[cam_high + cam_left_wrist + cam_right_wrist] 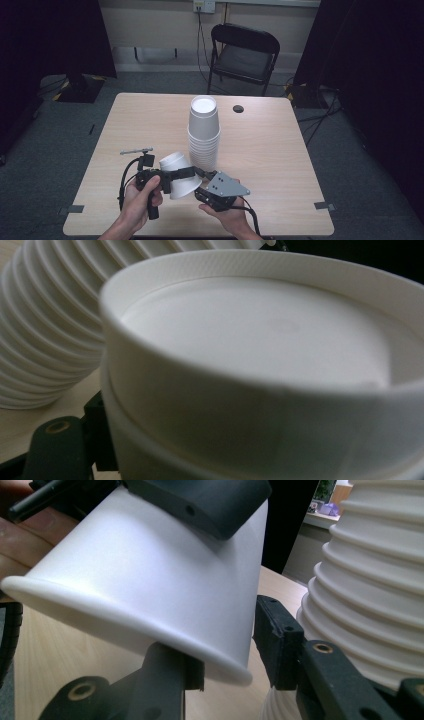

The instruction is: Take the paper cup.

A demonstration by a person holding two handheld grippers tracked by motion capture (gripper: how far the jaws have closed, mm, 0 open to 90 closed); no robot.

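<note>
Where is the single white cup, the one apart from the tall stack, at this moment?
In the high view, the single cup lies tilted near the table's front edge, held in the left gripper, just left of the cup stack.

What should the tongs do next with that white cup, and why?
Probably close the right tongs onto the cup's rim. The left tongs hold the cup tilted beside the cup stack, and the rim sits between the right tongs, one side not yet touching.

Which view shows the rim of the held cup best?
The right gripper view: the cup lies sideways, its rolled rim between that gripper's jaws. The high view shows it small; the left gripper view shows its blurred base.
</note>
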